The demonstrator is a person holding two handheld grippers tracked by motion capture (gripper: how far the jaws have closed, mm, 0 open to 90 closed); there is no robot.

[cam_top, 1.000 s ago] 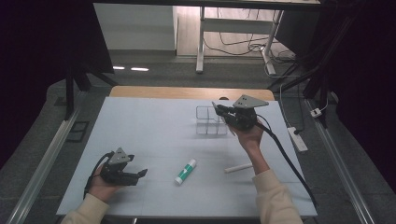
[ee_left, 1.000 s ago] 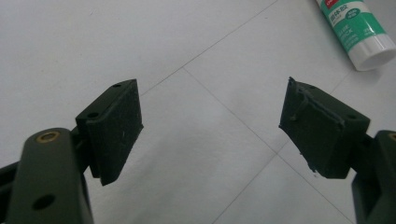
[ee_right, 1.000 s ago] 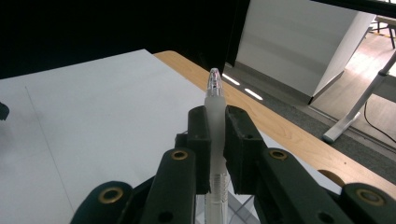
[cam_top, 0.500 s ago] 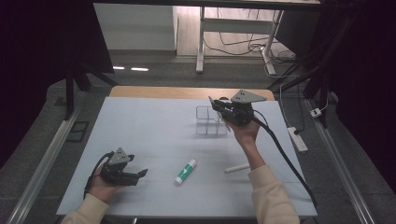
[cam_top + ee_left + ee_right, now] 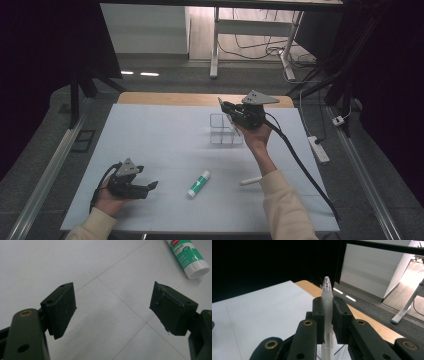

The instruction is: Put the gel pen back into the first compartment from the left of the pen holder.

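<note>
The pen (image 5: pixel 327 312) sits clamped upright between the closed jaws of the right gripper (image 5: pixel 227 107), raised above the clear holder (image 5: pixel 225 131). To seat it well, tip its lower end into one compartment before letting go. At seven o'clock the left gripper (image 5: pixel 112 307) rests open, empty, near the glue stick (image 5: pixel 199 183).
</note>
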